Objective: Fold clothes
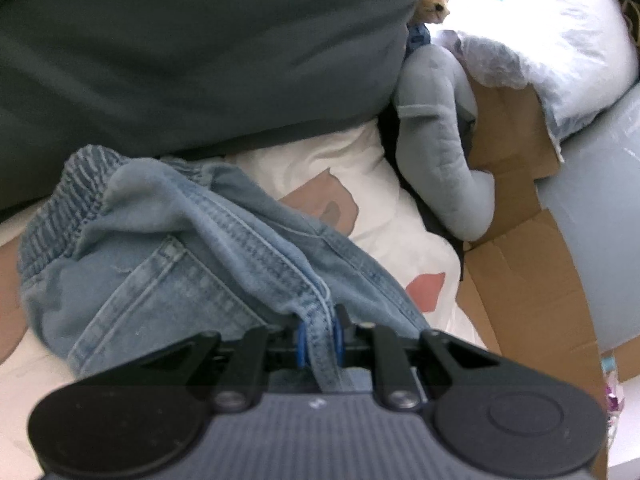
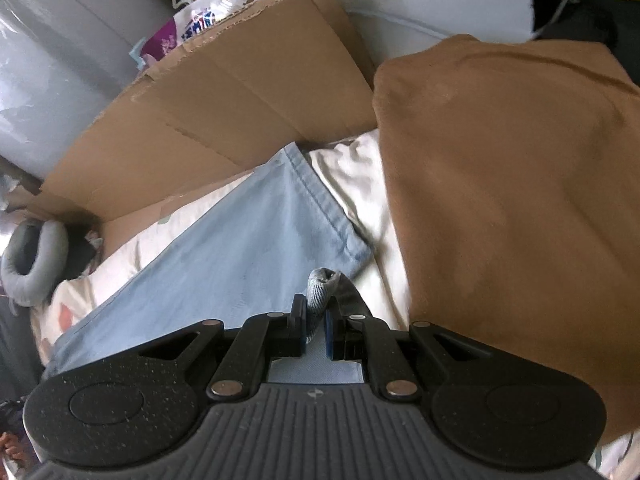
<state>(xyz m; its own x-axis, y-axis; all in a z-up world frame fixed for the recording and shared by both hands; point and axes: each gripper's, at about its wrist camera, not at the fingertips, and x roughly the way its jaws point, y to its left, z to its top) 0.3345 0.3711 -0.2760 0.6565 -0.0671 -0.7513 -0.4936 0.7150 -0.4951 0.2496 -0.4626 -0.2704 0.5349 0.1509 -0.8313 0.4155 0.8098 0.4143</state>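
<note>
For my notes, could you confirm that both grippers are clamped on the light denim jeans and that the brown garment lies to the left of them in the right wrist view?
Not quite: the right wrist view shows the brown garment to the right of the jeans. Both the left gripper and right gripper are clamped on the denim.

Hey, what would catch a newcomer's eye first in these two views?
Light blue denim jeans fill the foreground, with the left gripper and the right gripper each shut on a fold of the fabric. A big brown cloth covers the right view's right side, brown cardboard behind.
</note>
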